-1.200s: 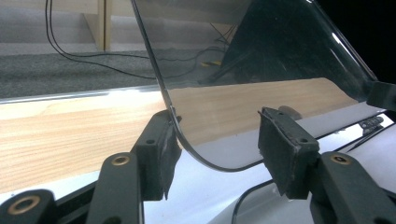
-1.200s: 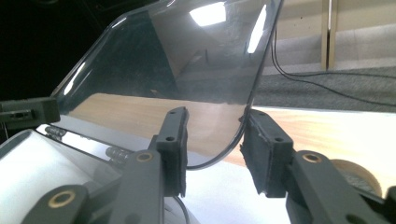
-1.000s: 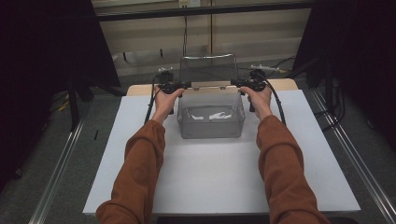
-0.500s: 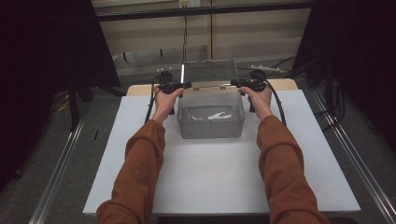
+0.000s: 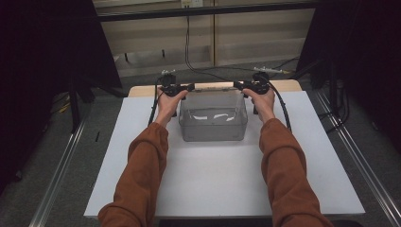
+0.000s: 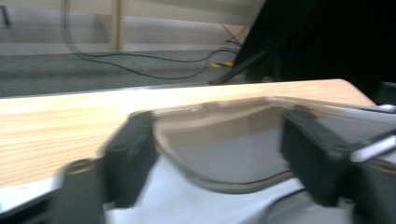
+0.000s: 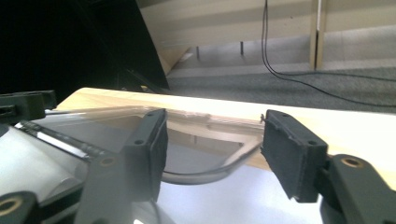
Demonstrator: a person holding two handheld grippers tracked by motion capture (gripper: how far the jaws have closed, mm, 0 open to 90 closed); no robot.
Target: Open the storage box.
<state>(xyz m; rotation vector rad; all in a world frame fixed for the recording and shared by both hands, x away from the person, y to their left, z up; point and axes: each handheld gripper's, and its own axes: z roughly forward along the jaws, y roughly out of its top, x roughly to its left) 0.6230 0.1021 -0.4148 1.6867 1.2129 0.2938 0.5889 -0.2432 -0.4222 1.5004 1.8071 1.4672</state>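
Now clear flat plastic lid [image 5: 213,86], raised a second ago, lies flat across far rim of clear rectangular plastic bin [image 5: 213,124] mid-table. Left gripper [image 6: 219,154], right gripper [image 7: 212,140] spread, straddling lid corners. Likely closing step.

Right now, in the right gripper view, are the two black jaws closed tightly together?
No, the right gripper has its jaws standing well apart, with the curved corner of the clear plastic lid between them.

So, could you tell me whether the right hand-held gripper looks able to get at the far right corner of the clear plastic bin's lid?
Probably yes: the right hand-held gripper is open, and the rounded corner of the clear plastic lid already lies between its jaws, with nothing blocking it.
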